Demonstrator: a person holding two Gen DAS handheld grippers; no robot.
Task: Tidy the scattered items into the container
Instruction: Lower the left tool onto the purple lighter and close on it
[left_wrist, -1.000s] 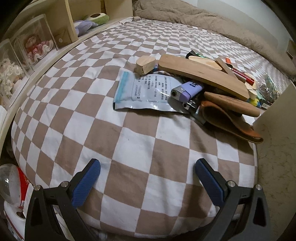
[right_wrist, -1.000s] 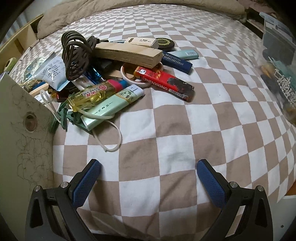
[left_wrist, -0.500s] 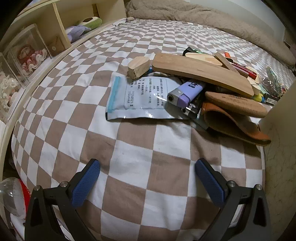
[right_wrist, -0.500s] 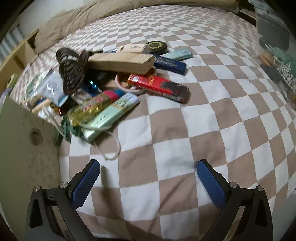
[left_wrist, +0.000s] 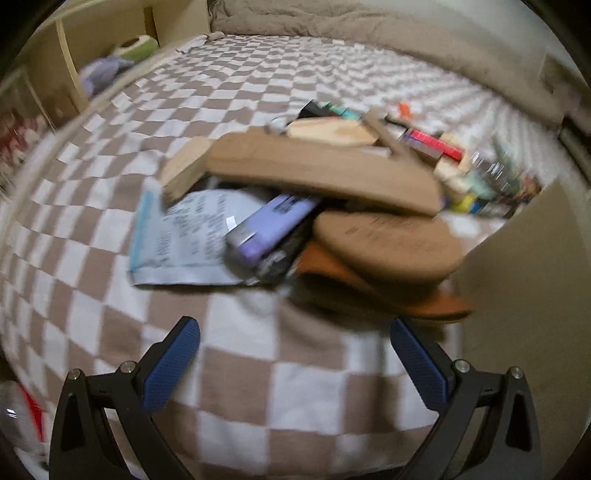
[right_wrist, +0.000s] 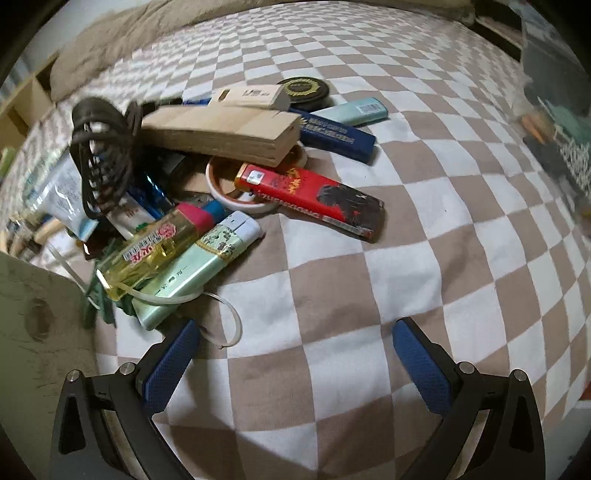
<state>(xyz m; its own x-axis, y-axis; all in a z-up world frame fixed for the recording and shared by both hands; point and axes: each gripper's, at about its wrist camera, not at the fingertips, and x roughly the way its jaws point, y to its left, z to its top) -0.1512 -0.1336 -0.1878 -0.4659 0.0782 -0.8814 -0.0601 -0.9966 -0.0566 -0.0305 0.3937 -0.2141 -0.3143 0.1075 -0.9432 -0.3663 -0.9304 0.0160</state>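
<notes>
Items heaped on the bed (right_wrist: 369, 295) beside the container wall (right_wrist: 33, 332).

In the right wrist view a lighter (right_wrist: 197, 269) lies at the pile's near edge, just right of the container wall, with a bottle (right_wrist: 159, 247) on it. A flat pack (right_wrist: 314, 195) lies to their right. Behind, a wooden block (right_wrist: 221, 133) rests on a ring (right_wrist: 225, 184); a coiled cable (right_wrist: 103, 155) sits to its left.

Pushed my left gripper (left_wrist: 295, 354) in toward the pile; purple lighter (left_wrist: 269, 229) and wooden pieces (left_wrist: 321, 173) now closer, view blurred. My right gripper (right_wrist: 295, 350) moved in too, its left fingertip (right_wrist: 173, 354) reaching the white strap (right_wrist: 229, 325).
</notes>
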